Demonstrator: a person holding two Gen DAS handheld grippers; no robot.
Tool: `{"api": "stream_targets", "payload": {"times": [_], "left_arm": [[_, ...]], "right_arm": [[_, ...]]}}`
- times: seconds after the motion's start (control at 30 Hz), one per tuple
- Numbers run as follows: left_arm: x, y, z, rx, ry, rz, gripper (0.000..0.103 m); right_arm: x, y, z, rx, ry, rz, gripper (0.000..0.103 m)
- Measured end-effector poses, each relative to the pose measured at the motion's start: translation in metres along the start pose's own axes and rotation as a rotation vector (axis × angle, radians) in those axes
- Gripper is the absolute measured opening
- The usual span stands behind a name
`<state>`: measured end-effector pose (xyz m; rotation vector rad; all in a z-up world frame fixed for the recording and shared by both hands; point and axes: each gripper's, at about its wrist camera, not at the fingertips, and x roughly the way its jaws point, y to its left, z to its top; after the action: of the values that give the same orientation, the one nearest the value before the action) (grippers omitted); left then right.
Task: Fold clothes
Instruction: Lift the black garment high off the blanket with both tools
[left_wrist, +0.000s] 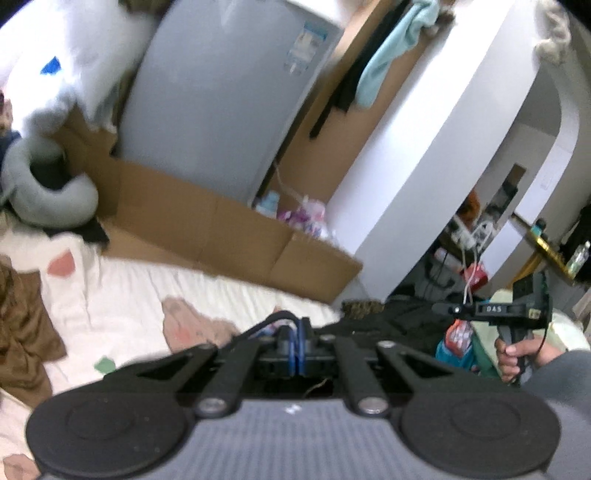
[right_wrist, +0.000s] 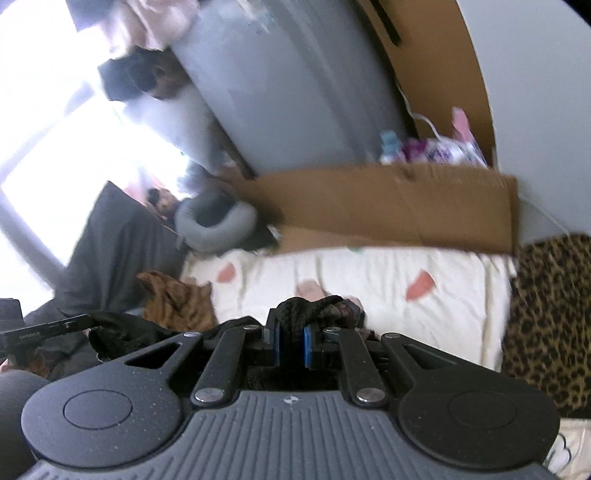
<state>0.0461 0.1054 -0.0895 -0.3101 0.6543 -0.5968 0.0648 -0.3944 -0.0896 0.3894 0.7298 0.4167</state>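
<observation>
A black garment (right_wrist: 295, 312) is bunched between the blue pads of my right gripper (right_wrist: 292, 343), which is shut on it. The cloth runs left as a dark fold (right_wrist: 122, 332) toward my left gripper (right_wrist: 86, 318). In the left wrist view my left gripper (left_wrist: 297, 343) has its blue pads pressed together on a thin black edge of the garment (left_wrist: 369, 319). That cloth stretches right to the right gripper (left_wrist: 447, 308), which a hand (left_wrist: 511, 360) holds. Both grippers hang above a white quilt with pink patches (left_wrist: 129, 295).
A brown garment (left_wrist: 22, 325) lies crumpled on the quilt at the left. A leopard-print blanket (right_wrist: 546, 314) covers the bed's right end. Behind the bed are a cardboard sheet (left_wrist: 221, 229), a grey fridge (left_wrist: 221, 110), a grey neck pillow (left_wrist: 48, 199) and a white cabinet (left_wrist: 443, 147).
</observation>
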Motion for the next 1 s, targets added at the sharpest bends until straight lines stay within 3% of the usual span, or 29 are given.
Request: {"api": "stream_targets", "payload": {"times": [0.3, 0.6, 0.83, 1.0], "left_arm": [[-0.055, -0.043, 0.041, 0.086, -0.136, -0.034, 0.002], [-0.091, -0.072, 0.060, 0.135, -0.226, -0.066, 0.002], [-0.078, -0.049, 0.047, 0.089, -0.175, -0.045, 0.002], [-0.045, -0.015, 0.029, 0.019, -0.105, -0.026, 0.002]], "right_arm": [[-0.056, 0.049, 0.041, -0.107, -0.101, 0.077, 0.011], [-0.105, 0.095, 0.074, -0.198, -0.179, 0.139, 0.011], [-0.090, 0.087, 0.065, -0.161, -0.122, 0.143, 0.011], [-0.049, 0.054, 0.050, -0.031, -0.037, 0.160, 0.011]]}}
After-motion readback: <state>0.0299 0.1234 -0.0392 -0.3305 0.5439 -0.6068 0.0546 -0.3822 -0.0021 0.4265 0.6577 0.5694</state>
